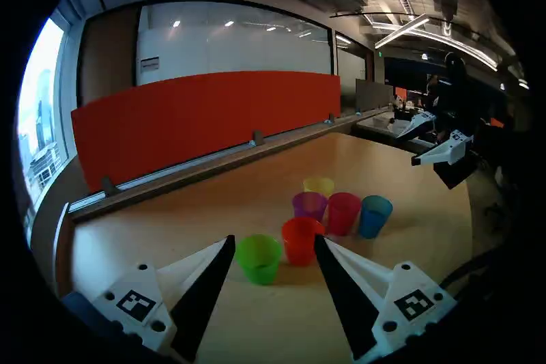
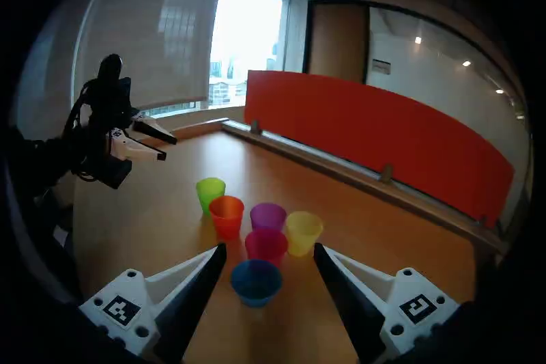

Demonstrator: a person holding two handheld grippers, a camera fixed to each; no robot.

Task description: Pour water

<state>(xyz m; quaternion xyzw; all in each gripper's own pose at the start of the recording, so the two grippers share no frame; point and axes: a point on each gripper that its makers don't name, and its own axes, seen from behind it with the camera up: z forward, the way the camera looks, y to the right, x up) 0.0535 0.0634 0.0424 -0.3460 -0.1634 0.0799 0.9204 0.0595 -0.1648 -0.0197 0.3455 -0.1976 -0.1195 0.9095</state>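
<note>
Several small plastic cups stand grouped on a wooden table point(image 1: 409, 227). In the left gripper view my left gripper point(image 1: 274, 249) is open, with the green cup point(image 1: 259, 259) and orange cup point(image 1: 300, 240) just past its fingertips. Behind them stand the purple cup point(image 1: 310, 205), yellow cup point(image 1: 319, 186), pink cup point(image 1: 342, 213) and blue cup point(image 1: 375, 216). My right gripper point(image 1: 424, 147) hovers far right. In the right gripper view my right gripper point(image 2: 269, 253) is open with the blue cup point(image 2: 256, 282) between its fingers, untouched. The pink cup point(image 2: 266, 246) and left gripper point(image 2: 155, 147) lie beyond.
A red partition point(image 1: 205, 115) runs along the table's far edge, with glass walls behind it. A bright window point(image 2: 246, 43) is at the room's end. The table edge point(image 1: 471, 227) drops off on the right of the left gripper view.
</note>
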